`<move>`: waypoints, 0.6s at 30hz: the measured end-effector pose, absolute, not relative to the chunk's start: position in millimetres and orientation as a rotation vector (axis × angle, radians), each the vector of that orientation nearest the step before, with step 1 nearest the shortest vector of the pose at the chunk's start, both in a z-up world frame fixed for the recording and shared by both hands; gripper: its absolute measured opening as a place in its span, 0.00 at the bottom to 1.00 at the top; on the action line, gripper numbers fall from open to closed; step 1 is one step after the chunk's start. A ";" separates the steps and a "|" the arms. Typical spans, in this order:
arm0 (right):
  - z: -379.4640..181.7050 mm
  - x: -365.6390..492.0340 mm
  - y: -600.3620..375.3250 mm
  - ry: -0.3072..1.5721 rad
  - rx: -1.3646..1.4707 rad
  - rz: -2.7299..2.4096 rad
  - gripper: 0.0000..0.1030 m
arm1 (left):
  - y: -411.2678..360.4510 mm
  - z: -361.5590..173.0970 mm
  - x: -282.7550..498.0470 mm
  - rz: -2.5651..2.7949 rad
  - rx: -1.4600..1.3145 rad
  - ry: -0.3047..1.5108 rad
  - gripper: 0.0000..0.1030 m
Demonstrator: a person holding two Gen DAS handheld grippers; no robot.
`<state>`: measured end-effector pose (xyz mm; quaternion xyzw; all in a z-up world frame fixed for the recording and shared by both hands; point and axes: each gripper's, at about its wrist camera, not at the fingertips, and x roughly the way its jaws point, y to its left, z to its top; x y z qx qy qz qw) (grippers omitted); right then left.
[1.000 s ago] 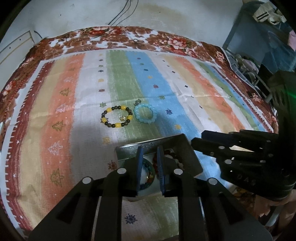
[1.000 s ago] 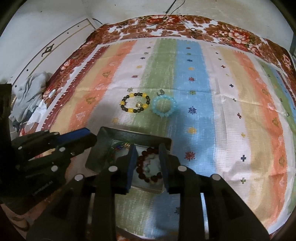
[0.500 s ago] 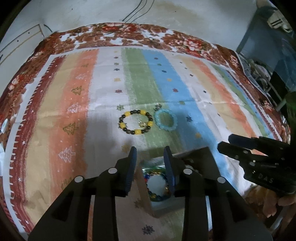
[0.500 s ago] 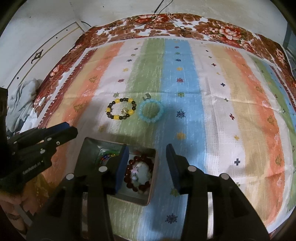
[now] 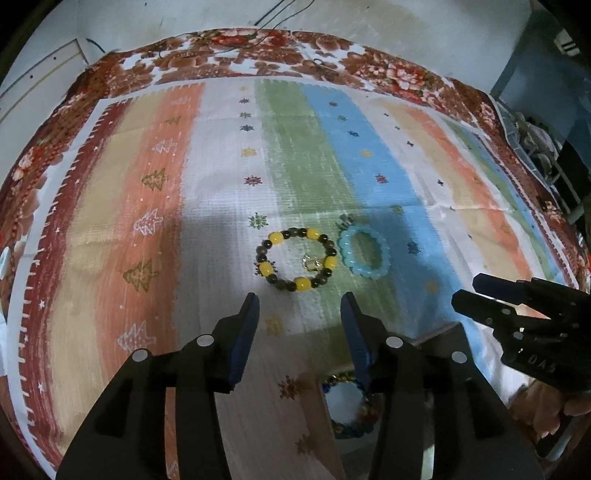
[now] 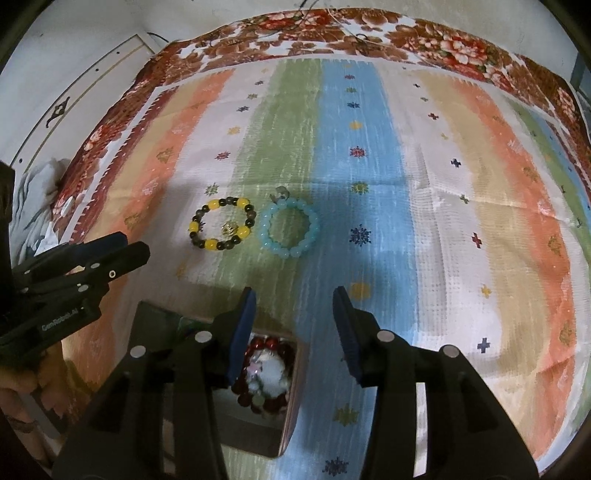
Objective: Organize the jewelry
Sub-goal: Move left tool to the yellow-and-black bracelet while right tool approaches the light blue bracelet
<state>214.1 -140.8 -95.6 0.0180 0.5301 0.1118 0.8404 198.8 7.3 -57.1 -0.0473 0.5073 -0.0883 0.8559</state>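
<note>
A yellow-and-dark bead bracelet (image 5: pixel 297 259) and a light blue bead bracelet (image 5: pixel 365 252) lie side by side on the striped cloth; both also show in the right wrist view, the yellow one (image 6: pixel 221 224) left of the blue one (image 6: pixel 290 231). A low metal box (image 6: pixel 290 391) near the front edge holds a dark red bead bracelet (image 6: pixel 264 376) and a multicoloured bead bracelet (image 5: pixel 349 406). My left gripper (image 5: pixel 300 306) is open and empty, just short of the yellow bracelet. My right gripper (image 6: pixel 293 301) is open and empty, above the box's far edge.
The striped cloth (image 6: pixel 443 184) with a floral border covers the table. Cables lie at the far edge (image 5: pixel 258 33). Crumpled cloth (image 6: pixel 33 192) sits off the left side and clutter (image 5: pixel 532 140) off the right. The box (image 5: pixel 456 332) lies under both grippers.
Both grippers have opened wide and risen away from the box, moving forward toward the two loose bracelets. The red and multicoloured bracelets stay in the box.
</note>
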 end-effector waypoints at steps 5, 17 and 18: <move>-101.9 232.2 -139.6 1.133 0.036 0.218 0.44 | 7.5 -64.8 212.8 -0.172 -0.090 1.088 0.45; -120.4 265.0 -132.4 1.168 0.017 0.216 0.48 | 12.5 -96.7 253.6 -0.129 -0.049 1.160 0.45; -122.7 268.0 -132.2 1.172 0.015 0.213 0.48 | 12.2 -99.7 256.2 -0.129 -0.044 1.167 0.45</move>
